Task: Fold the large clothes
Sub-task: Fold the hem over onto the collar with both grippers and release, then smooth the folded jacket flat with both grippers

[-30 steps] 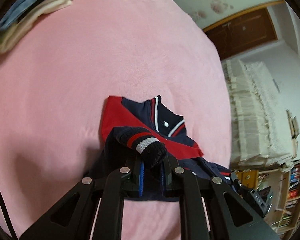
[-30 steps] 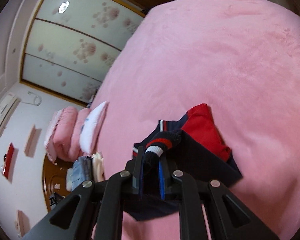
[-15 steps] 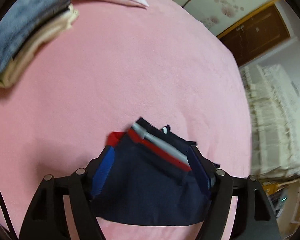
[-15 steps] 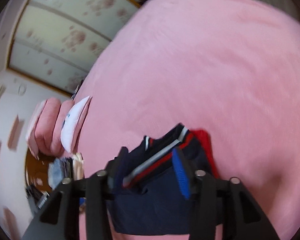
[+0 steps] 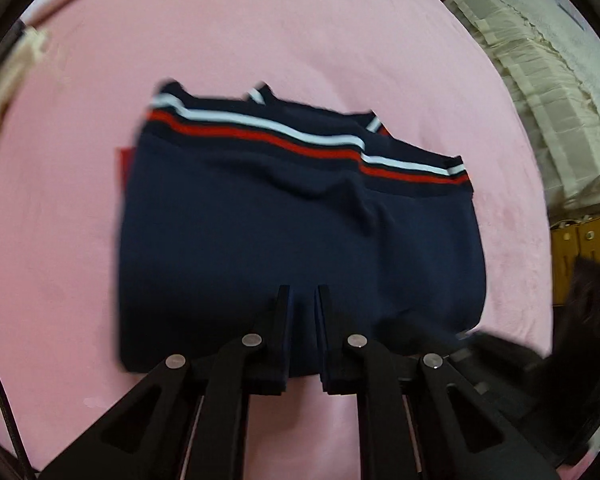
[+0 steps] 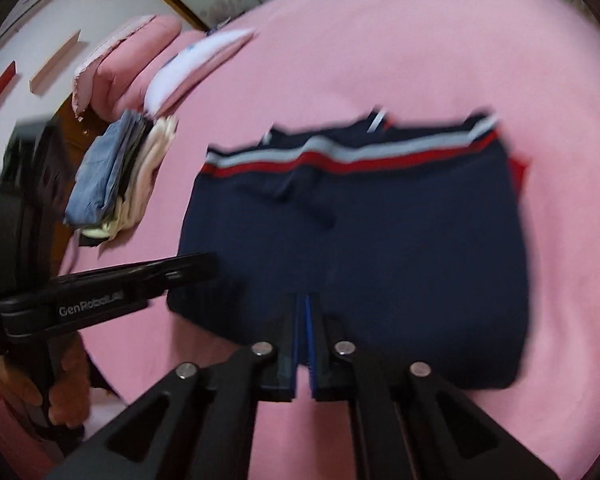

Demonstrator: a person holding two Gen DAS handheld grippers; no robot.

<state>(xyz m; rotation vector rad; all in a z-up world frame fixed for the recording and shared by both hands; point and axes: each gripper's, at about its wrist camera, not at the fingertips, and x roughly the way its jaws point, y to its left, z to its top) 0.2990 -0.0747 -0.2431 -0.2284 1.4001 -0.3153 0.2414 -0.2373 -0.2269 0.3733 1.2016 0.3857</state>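
A navy jacket (image 5: 260,240) with a red and white striped hem lies folded in a rectangle on the pink bed (image 5: 260,40); the hem runs along its far edge. My left gripper (image 5: 303,292) points down at the near fold with its jaws nearly together and navy cloth in the narrow gap. In the right wrist view the same jacket (image 6: 380,240) lies ahead. My right gripper (image 6: 305,300) is shut over the near edge, its blue pads almost touching and no cloth visibly pinched. The left gripper's body (image 6: 100,292), held by a hand (image 6: 68,392), reaches the jacket's near left corner.
A stack of folded clothes (image 6: 112,176) sits left of the jacket, with a white pillow (image 6: 196,64) and a pink one (image 6: 120,60) beyond it. Cream bedding (image 5: 540,100) is piled beside the bed on the right. Bare pink blanket surrounds the jacket.
Both grippers let go of the striped cuffs, opened wide, then closed again. They dropped to the jacket's near edge. The jacket now lies folded over, striped hem across the far side.
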